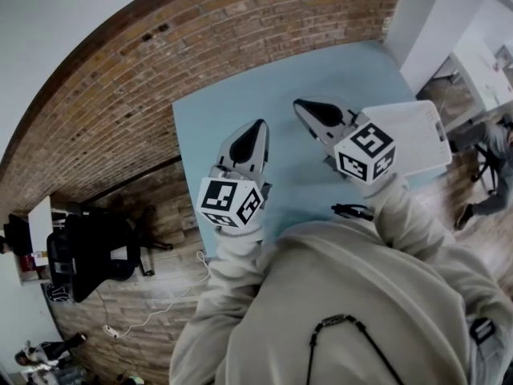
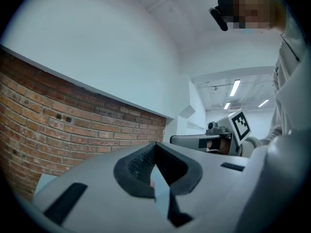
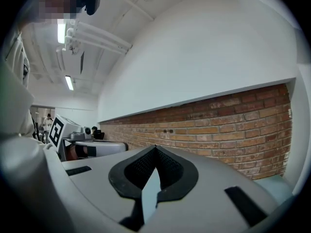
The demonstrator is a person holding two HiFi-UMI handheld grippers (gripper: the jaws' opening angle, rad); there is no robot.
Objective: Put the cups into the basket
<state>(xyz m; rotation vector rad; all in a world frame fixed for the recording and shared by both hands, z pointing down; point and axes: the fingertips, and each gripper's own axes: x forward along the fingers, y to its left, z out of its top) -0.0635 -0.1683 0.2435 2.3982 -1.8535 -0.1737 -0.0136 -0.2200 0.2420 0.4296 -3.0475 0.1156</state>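
Holding both grippers level above the blue table (image 1: pixel 232 115), the person has the left gripper (image 1: pixel 255 135) and the right gripper (image 1: pixel 315 112) with jaws pressed together and nothing between them. The white basket (image 1: pixel 417 127) sits by the table's right edge, partly behind the right gripper's marker cube. No cups show in any view, so whether they lie inside the basket or outside the pictures cannot be told. The right gripper hangs close beside the basket, and a careless sideways sweep could catch its rim and push it off the table.

Head view looks down; gripper views face brick wall (image 3: pixel 218 125).
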